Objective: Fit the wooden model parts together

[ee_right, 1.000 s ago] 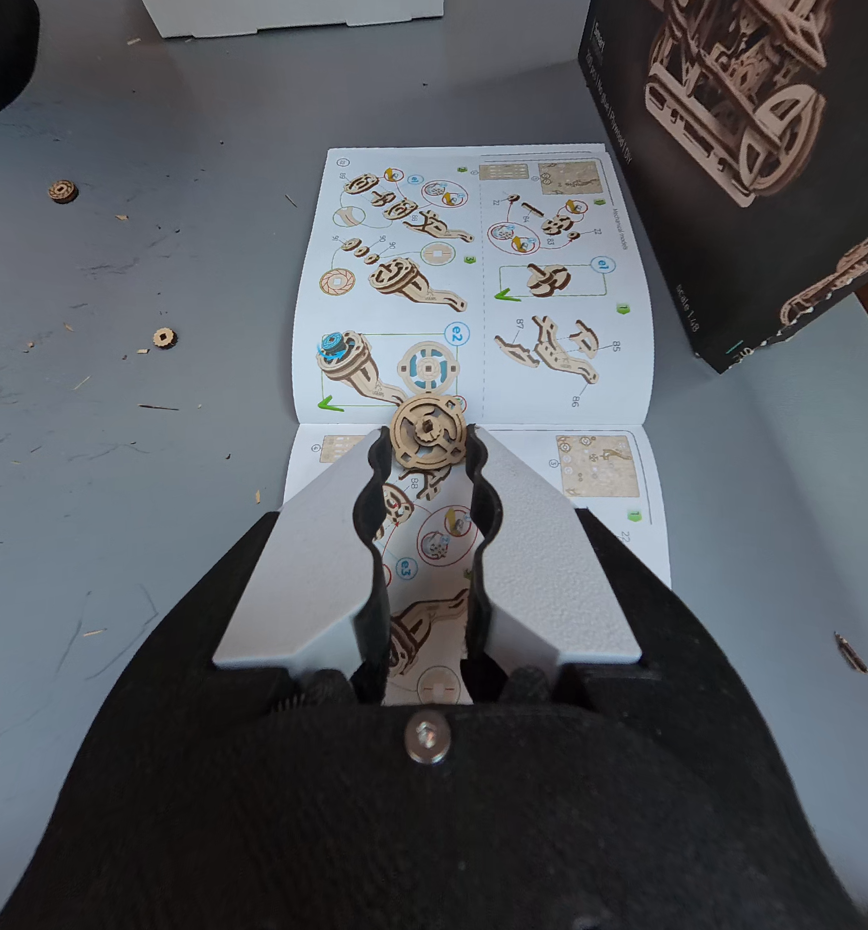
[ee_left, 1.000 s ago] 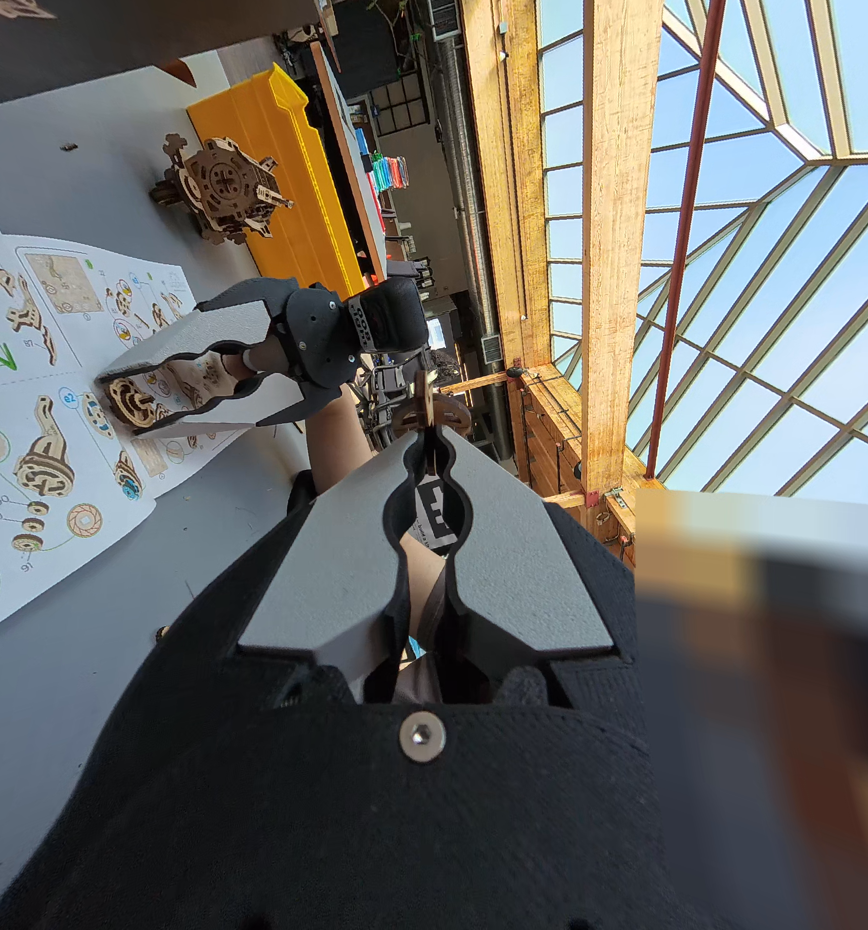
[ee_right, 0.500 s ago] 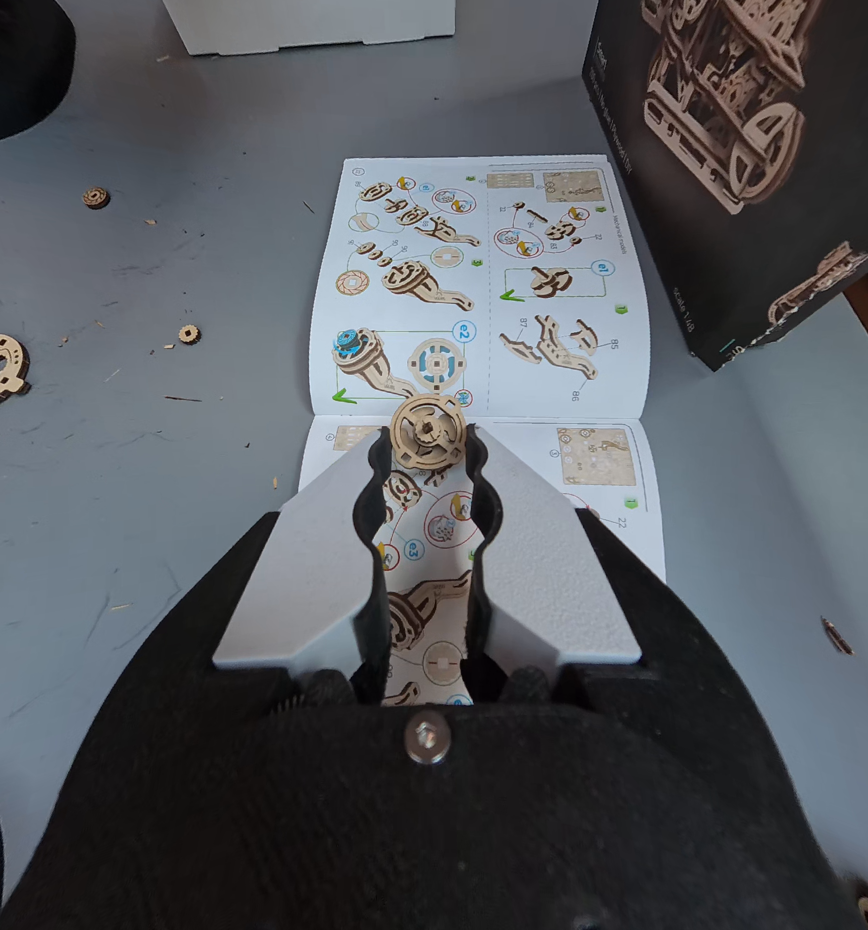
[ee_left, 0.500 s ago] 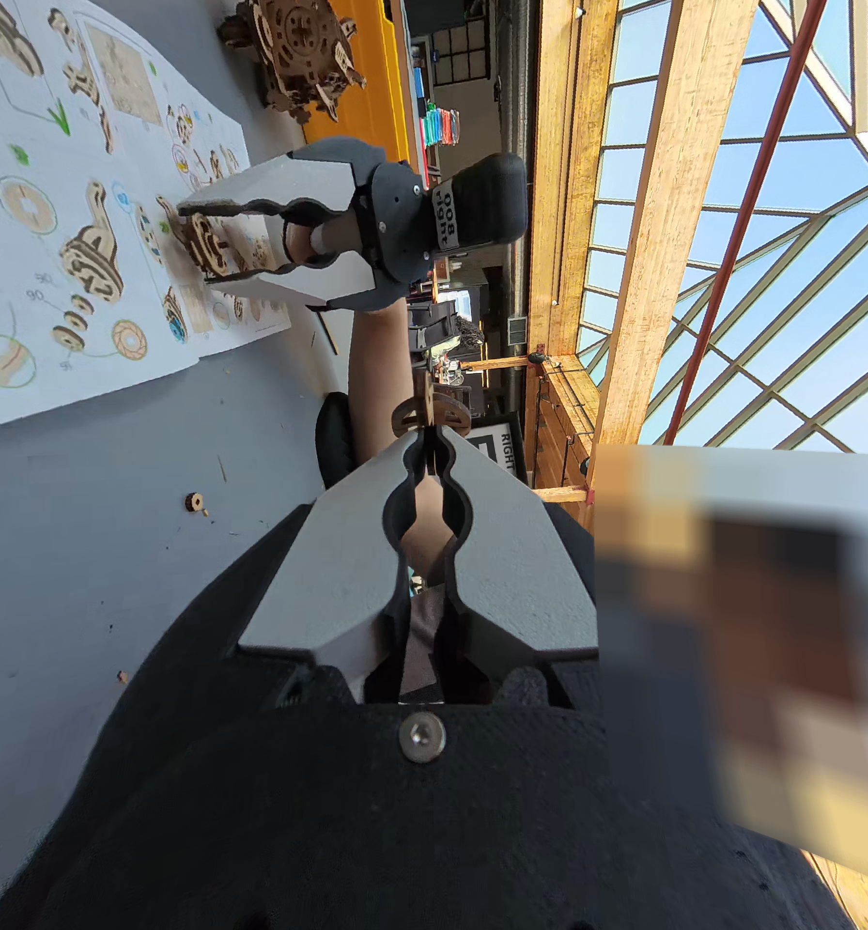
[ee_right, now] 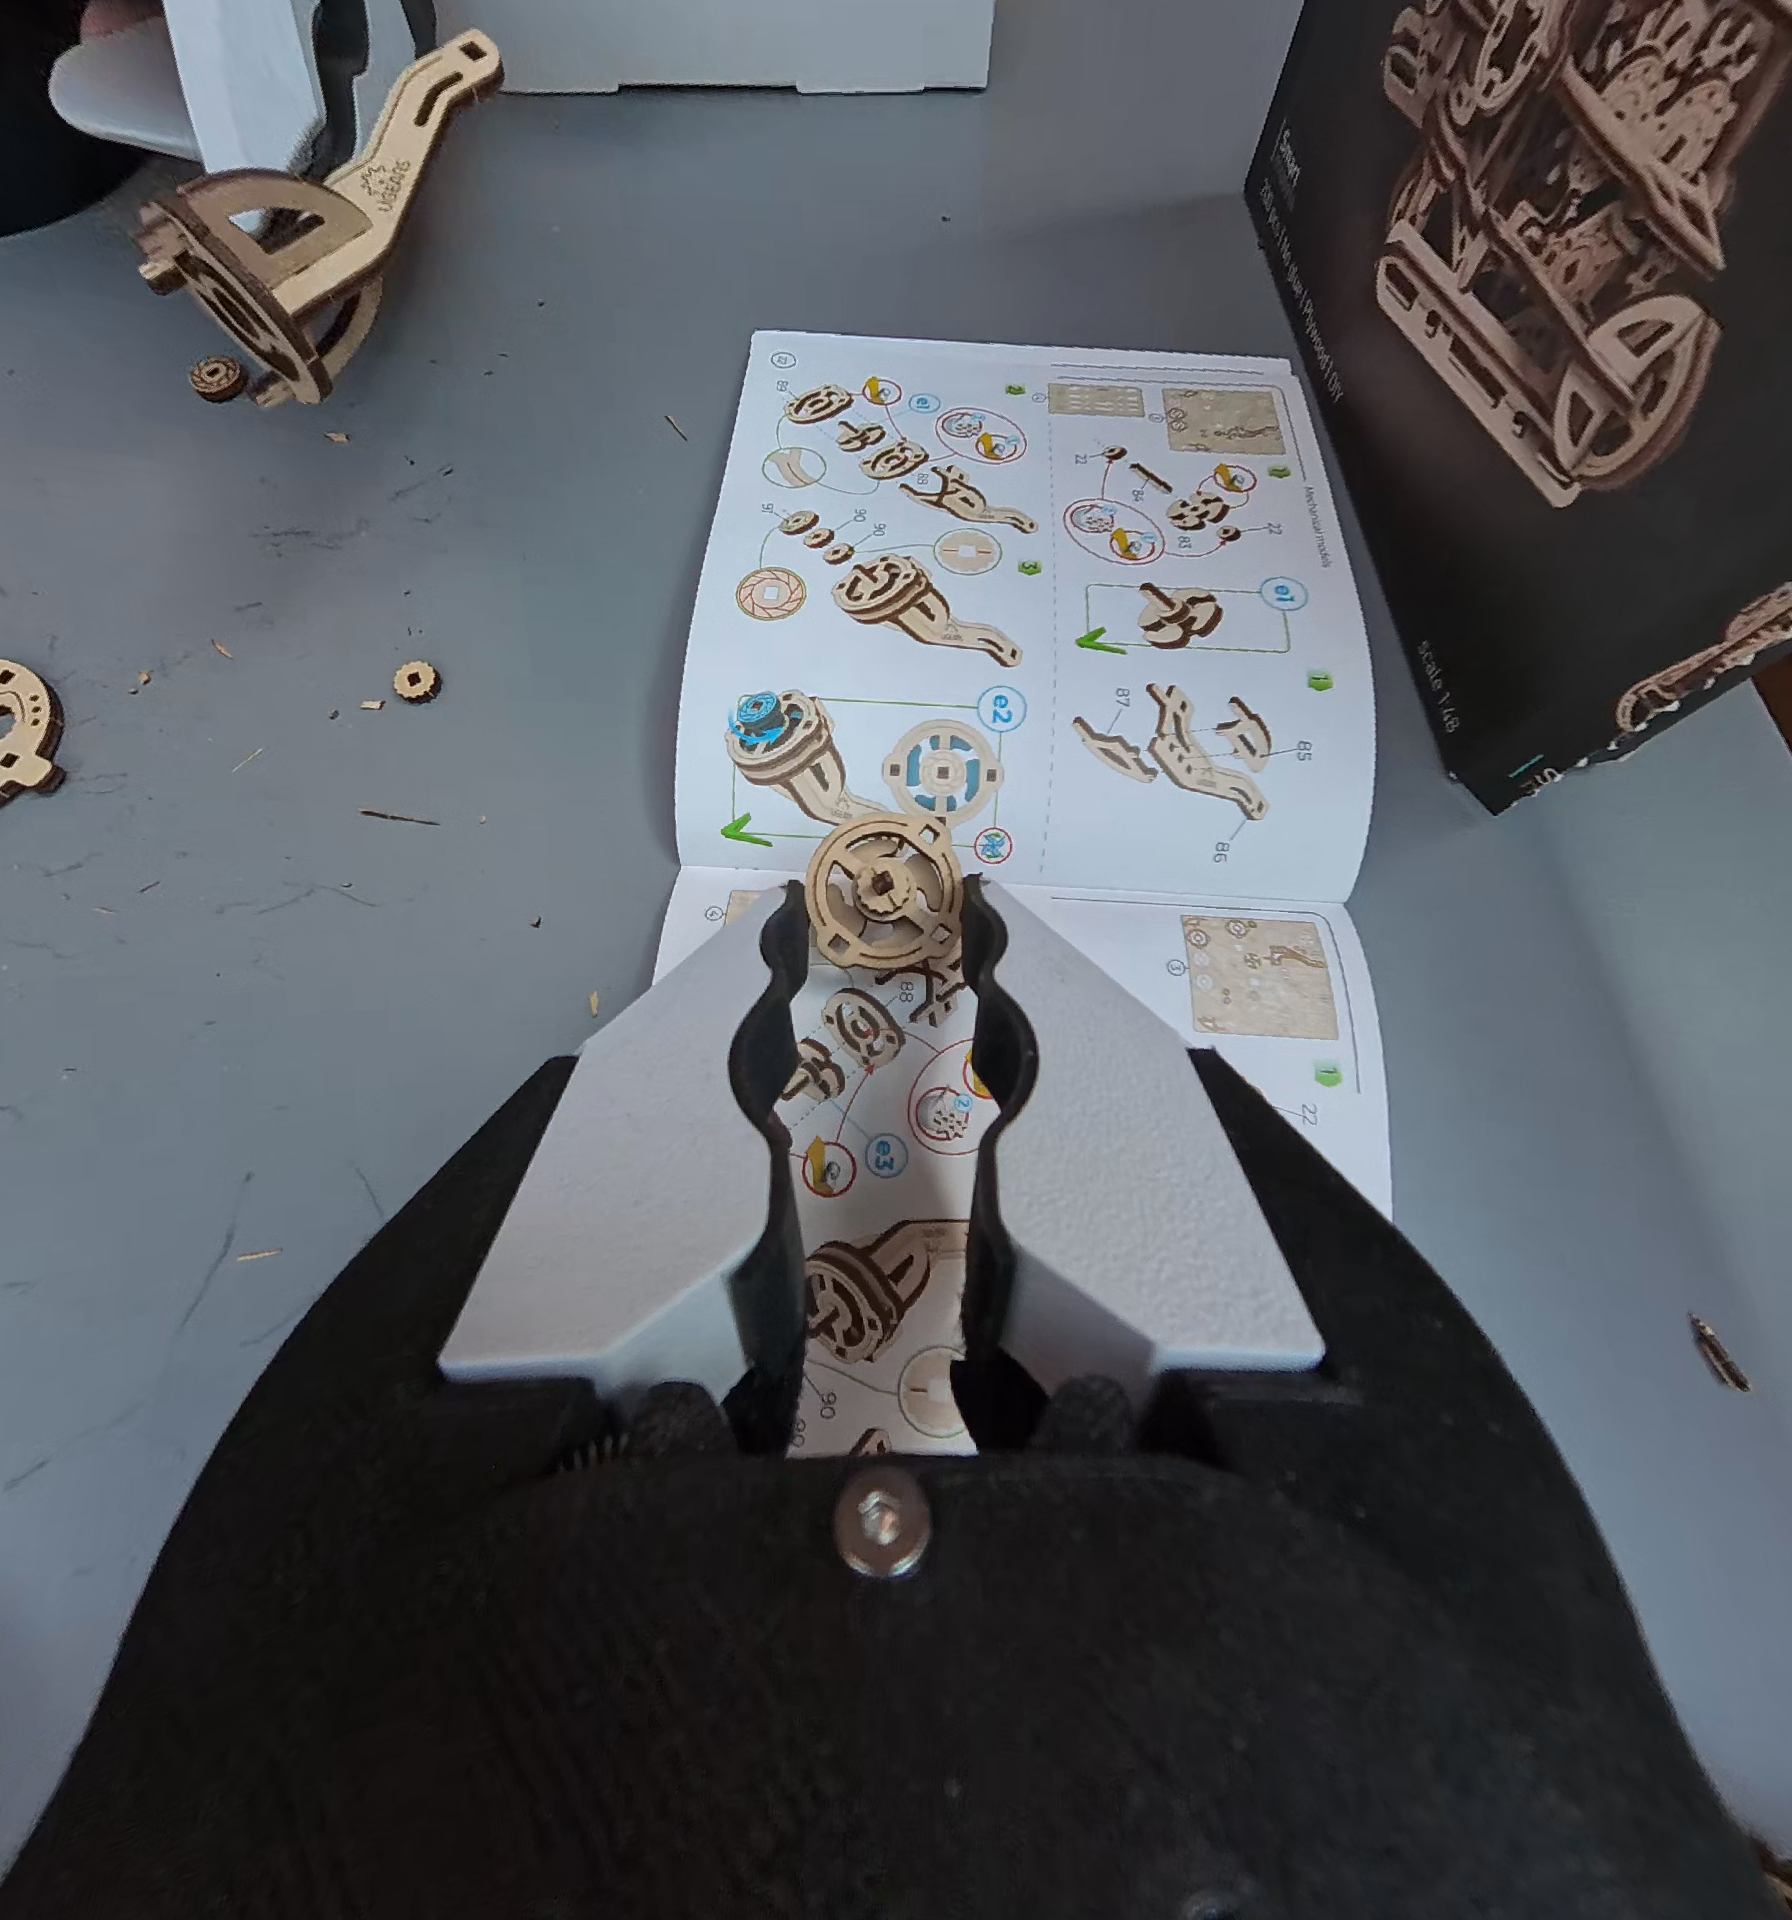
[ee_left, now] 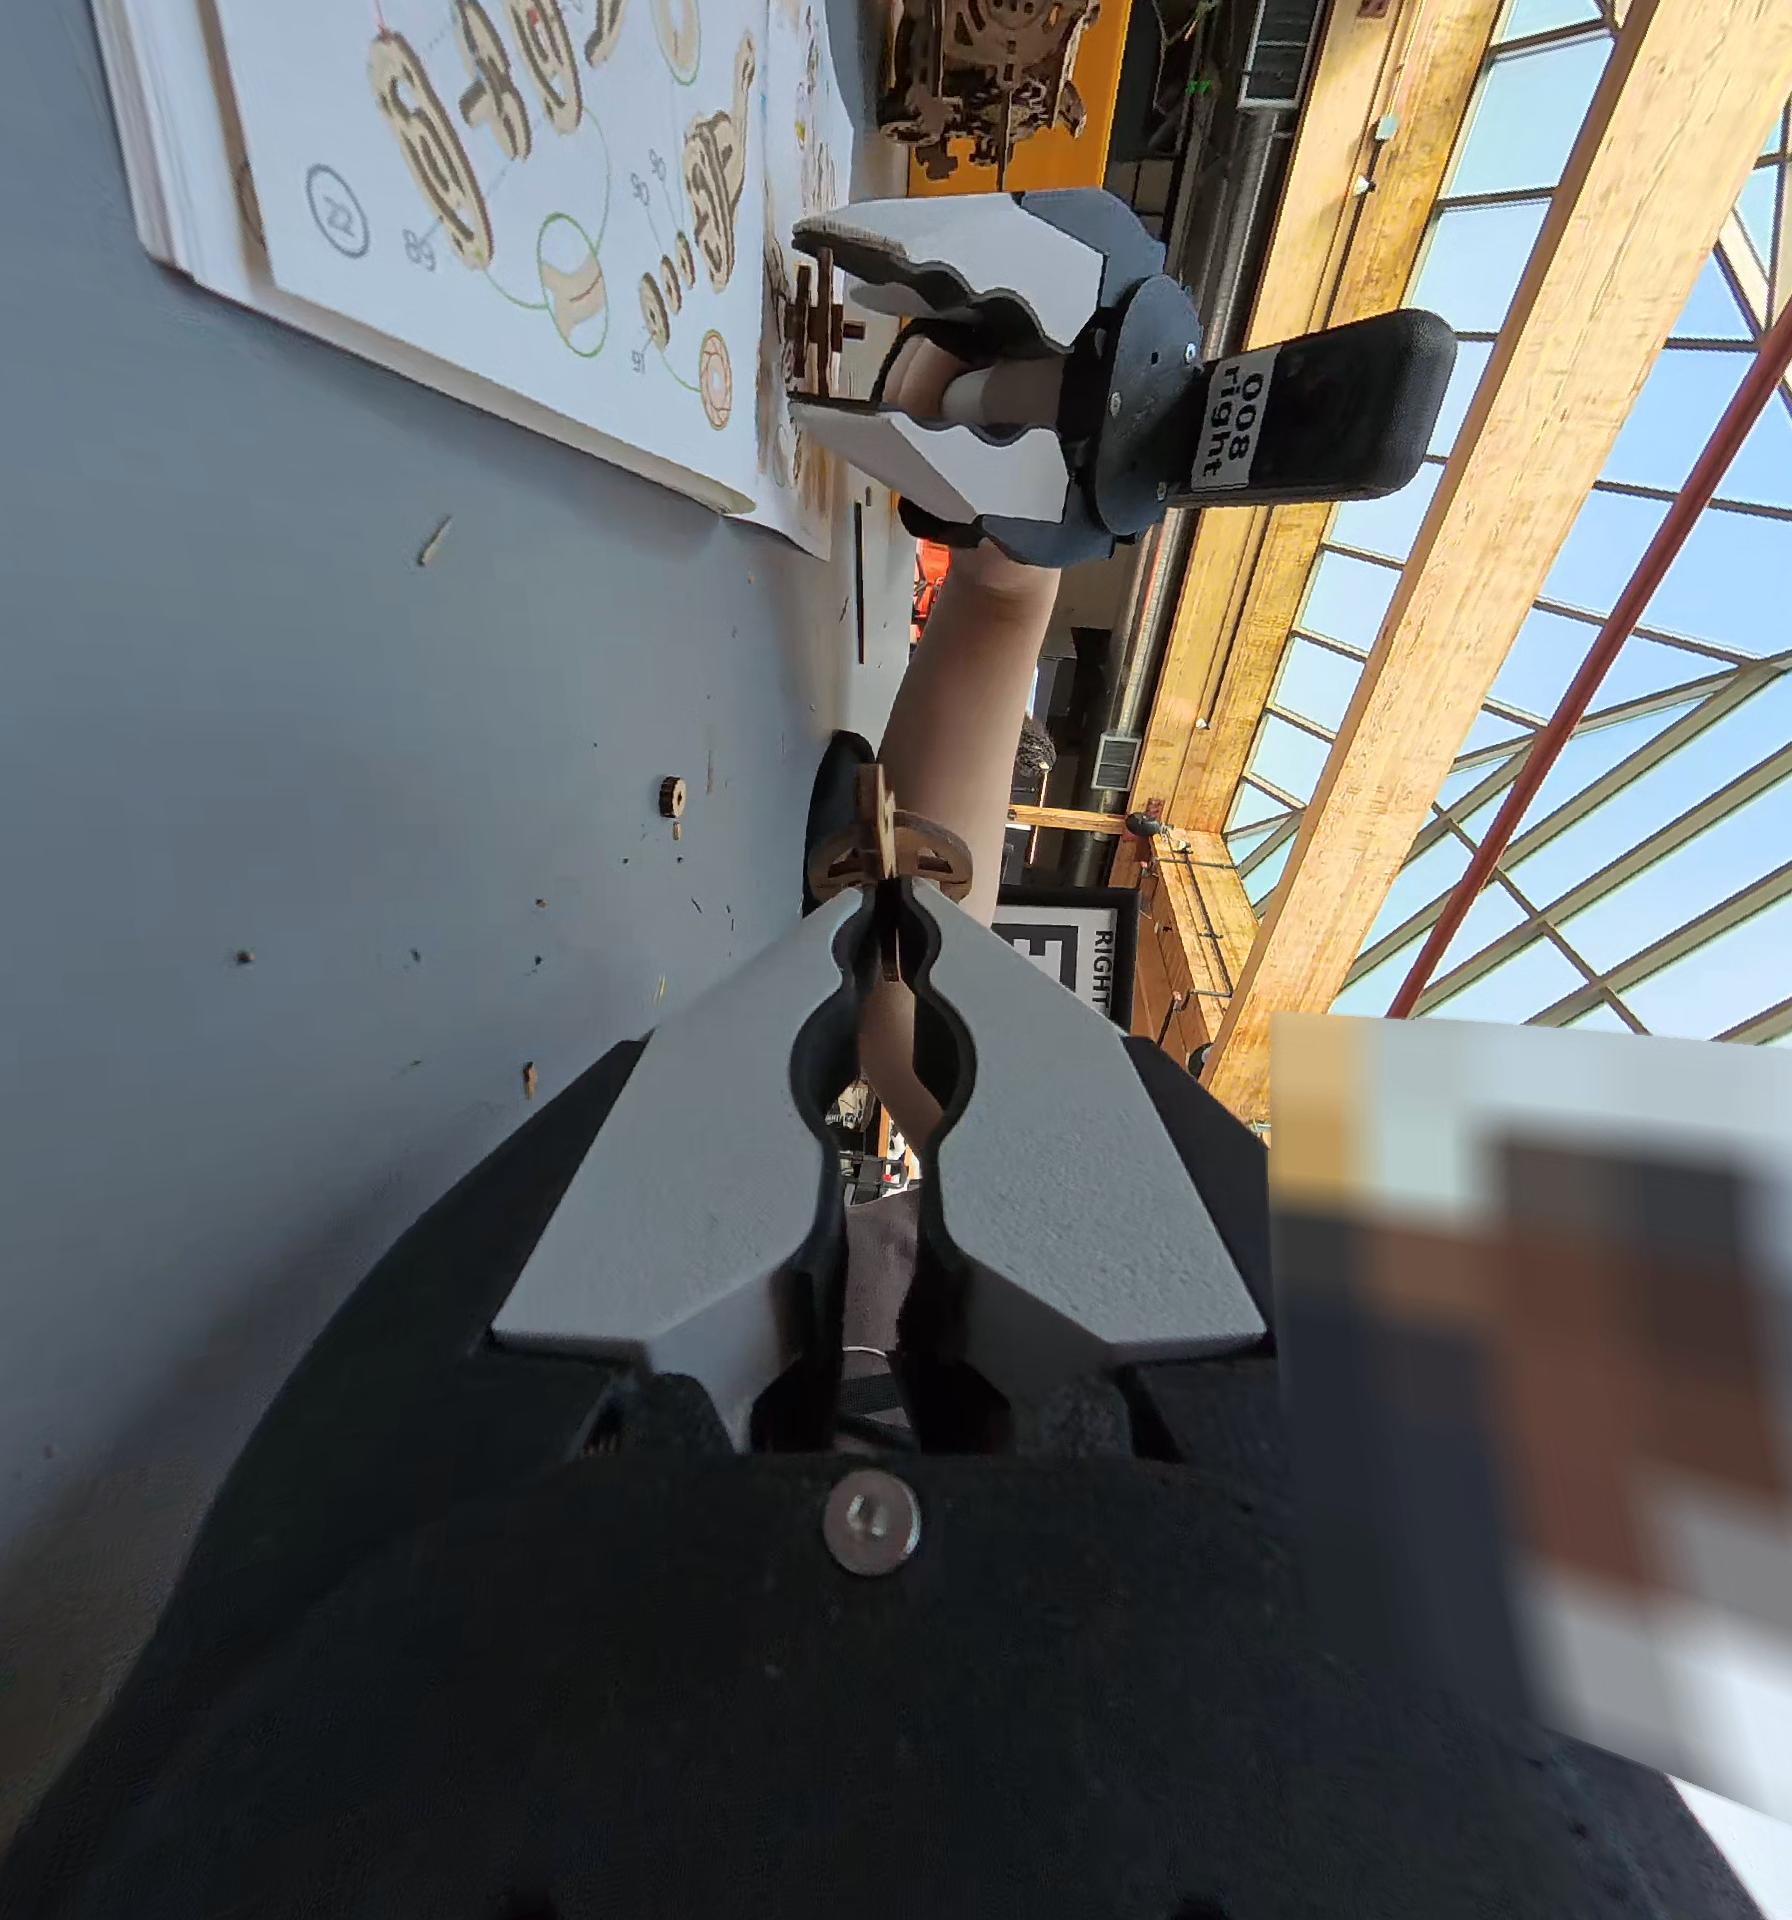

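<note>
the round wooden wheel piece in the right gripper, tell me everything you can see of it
The round wooden wheel piece is pale laser-cut plywood with darker burnt edges: an outer ring, curved spokes and a small toothed hub with a square hole. The right gripper is shut on it, its black pads pinching the rim on both sides. The flat face is turned towards the right wrist camera. It is held above the open instruction booklet, apart from the page. In the left wrist view it shows edge-on, several layers thick, with a short axle sticking out.

Grey table (ee_right: 372, 1039), timber beams (ee_left: 1557, 395) w/ glazed roof (ee_left: 1702, 644), prob. daylight.
</note>
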Demonstrator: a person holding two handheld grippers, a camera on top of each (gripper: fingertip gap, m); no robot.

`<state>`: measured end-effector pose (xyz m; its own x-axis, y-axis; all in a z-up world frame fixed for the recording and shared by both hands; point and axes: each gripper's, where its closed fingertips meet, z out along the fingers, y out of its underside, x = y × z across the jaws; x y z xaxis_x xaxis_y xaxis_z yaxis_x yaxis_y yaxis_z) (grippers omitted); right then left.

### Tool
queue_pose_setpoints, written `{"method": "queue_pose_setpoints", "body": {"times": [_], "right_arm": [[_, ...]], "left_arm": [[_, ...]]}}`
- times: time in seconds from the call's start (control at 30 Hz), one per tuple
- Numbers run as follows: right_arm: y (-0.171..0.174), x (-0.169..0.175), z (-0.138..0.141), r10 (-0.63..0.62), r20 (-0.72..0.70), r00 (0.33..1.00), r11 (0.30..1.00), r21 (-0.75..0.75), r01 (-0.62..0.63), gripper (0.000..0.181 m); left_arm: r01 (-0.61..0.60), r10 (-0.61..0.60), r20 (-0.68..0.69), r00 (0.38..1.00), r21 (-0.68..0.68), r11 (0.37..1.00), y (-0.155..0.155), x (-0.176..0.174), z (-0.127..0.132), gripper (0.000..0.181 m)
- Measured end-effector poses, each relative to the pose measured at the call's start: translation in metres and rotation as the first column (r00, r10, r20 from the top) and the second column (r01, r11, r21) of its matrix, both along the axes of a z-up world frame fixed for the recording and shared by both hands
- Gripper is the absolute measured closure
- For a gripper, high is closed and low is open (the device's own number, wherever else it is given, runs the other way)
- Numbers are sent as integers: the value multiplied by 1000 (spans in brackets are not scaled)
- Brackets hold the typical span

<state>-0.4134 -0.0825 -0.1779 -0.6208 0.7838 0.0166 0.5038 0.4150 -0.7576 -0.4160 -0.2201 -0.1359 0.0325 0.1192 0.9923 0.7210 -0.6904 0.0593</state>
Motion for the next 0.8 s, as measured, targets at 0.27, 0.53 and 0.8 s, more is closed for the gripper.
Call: {"method": "queue_pose_setpoints", "body": {"times": [0.27, 0.53, 0.8], "right_arm": [[-2, 1, -5, 13, 6, 1000, 1000, 10, -13, 152], [-2, 3, -8, 19, 15, 1000, 1000, 19, -19, 152], [-4, 5, -9, 21, 17, 1000, 1000, 13, -21, 152]], "left_arm": [[-27, 26, -14, 1000, -34, 999, -5, -4, -19, 181], [23, -25, -42, 999, -48, 999, -5, 3, -25, 181], [105, -107, -32, 994, -51, 993, -1, 8, -29, 181]]}}
